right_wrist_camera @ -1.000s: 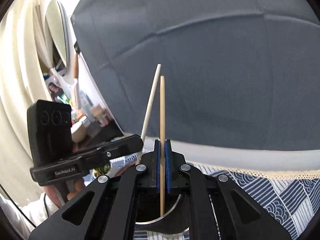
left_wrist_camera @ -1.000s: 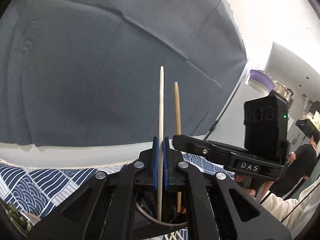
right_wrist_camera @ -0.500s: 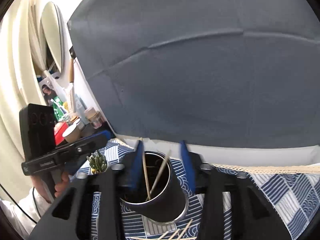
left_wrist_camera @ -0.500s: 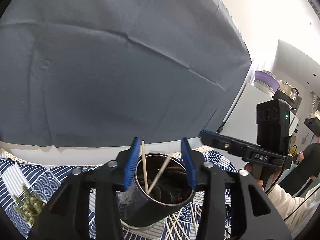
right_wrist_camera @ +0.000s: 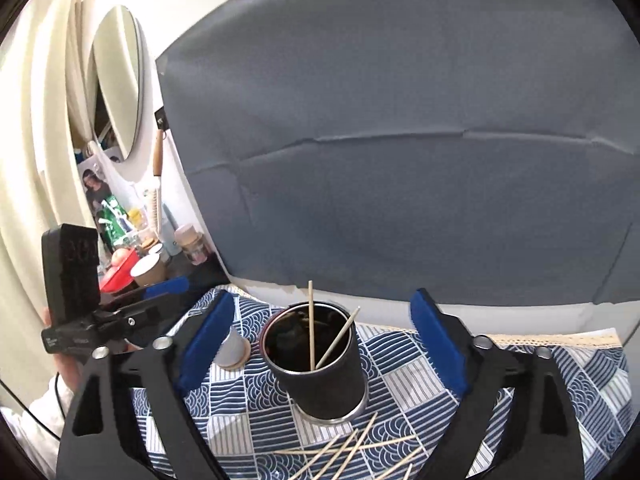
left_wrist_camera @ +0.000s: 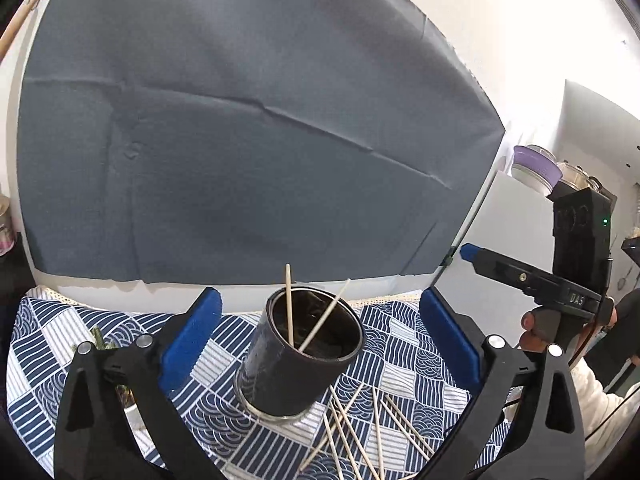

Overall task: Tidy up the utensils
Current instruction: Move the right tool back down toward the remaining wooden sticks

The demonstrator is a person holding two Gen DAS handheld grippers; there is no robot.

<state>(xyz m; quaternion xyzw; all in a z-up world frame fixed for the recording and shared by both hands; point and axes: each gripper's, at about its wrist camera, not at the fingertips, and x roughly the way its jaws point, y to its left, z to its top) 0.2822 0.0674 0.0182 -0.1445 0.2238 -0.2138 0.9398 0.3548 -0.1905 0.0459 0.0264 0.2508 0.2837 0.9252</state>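
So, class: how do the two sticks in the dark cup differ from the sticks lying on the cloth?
The two sticks in the cup stand upright or leaning, ends above the rim of the dark cup; the loose sticks lie flat, crisscrossed on the patterned cloth. Two stand; several more lie. All are thin, pale wood.

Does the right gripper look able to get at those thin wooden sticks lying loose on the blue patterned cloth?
Probably yes. The right gripper is empty, its jaws opening, and the loose wooden sticks lie uncovered just in front of the dark metal cup, which stands behind them, not over them.

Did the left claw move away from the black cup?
Yes. The left gripper has backed up and away from the black cup; its jaws are opening, and both sticks now stand inside the cup.
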